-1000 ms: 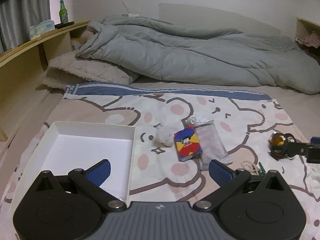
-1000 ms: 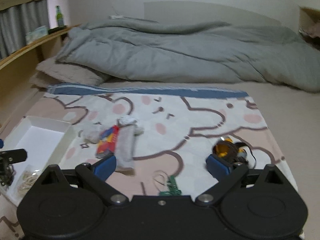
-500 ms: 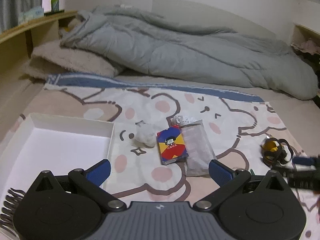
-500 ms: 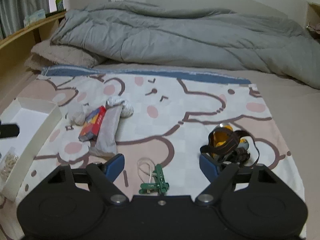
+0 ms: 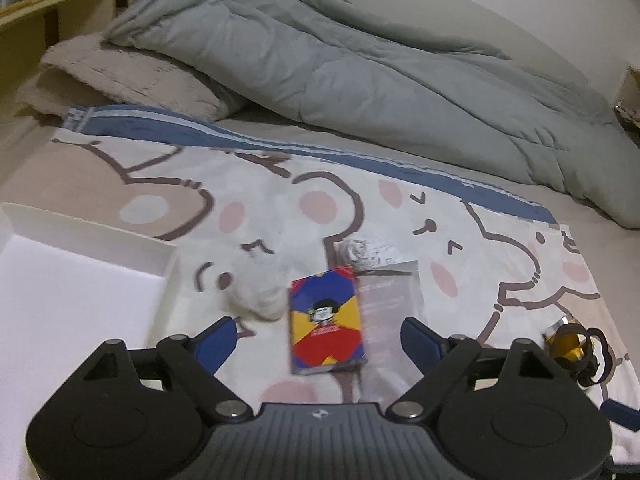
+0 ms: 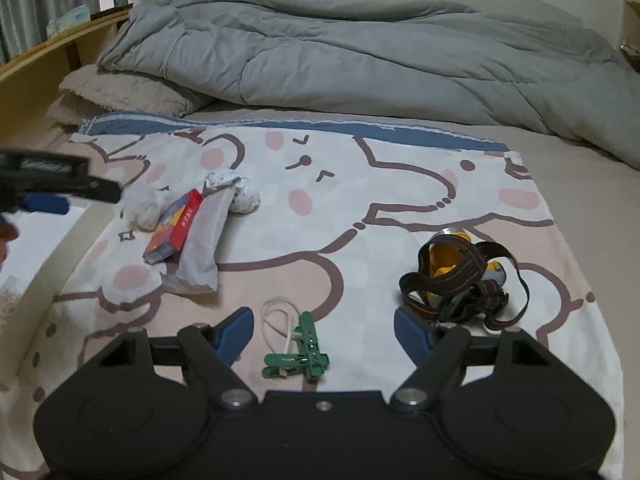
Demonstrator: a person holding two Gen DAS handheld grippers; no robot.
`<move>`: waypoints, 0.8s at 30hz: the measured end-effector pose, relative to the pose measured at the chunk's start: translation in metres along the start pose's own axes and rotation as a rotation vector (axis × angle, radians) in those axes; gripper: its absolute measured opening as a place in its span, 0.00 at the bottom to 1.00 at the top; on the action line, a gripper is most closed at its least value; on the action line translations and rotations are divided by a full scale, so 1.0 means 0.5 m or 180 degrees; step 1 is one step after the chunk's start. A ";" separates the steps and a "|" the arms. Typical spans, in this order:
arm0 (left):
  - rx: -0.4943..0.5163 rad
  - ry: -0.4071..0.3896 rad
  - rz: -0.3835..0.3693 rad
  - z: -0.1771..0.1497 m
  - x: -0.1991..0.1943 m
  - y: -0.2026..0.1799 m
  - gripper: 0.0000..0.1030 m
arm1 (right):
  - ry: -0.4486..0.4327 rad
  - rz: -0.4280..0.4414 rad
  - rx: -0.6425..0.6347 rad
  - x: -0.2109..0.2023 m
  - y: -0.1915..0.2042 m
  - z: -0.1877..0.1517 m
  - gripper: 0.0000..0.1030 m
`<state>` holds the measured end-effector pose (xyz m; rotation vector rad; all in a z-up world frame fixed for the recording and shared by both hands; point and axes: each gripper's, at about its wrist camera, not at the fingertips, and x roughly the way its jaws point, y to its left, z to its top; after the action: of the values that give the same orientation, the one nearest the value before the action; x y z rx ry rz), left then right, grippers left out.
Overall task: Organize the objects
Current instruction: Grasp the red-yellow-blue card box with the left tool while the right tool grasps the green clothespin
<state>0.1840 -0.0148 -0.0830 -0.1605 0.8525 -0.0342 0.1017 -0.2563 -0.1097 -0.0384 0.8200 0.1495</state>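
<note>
My left gripper [image 5: 318, 338] is closing around the card box [image 5: 327, 322] on the blanket [image 5: 400, 208], pads not yet touching. It could catch the grey pouch [image 5: 394, 308] alongside. My right gripper [image 6: 323, 334] narrows over the green clips [image 6: 300, 354], which may skid away.

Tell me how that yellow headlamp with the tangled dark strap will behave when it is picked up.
The headlamp will probably not lift as one piece: its strap lies in loose loops, so it should flop and trail. The yellow body looks hard and rounded, so it may swing or twist under a strap grip. Loops might snag the fingers.
</note>
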 end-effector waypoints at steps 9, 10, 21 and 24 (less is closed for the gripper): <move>-0.0101 0.0283 -0.0104 0.000 0.114 -0.005 0.71 | 0.0049 0.0245 -0.0042 0.027 0.005 -0.016 0.69; -0.0143 0.0317 -0.0126 -0.001 0.125 -0.001 0.69 | 0.0070 0.0252 -0.0102 0.032 0.009 -0.019 0.69; -0.0530 0.0427 -0.0165 -0.005 0.199 0.035 0.68 | 0.0418 0.0122 -0.0730 0.099 0.046 -0.057 0.67; -0.0581 0.0436 -0.0216 -0.004 0.205 0.042 0.66 | 0.0450 0.0107 -0.0752 0.112 0.050 -0.058 0.66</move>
<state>0.2491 -0.0038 -0.1641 -0.3617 0.9868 -0.0313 0.1144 -0.2279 -0.1697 -0.2602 0.9410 0.2775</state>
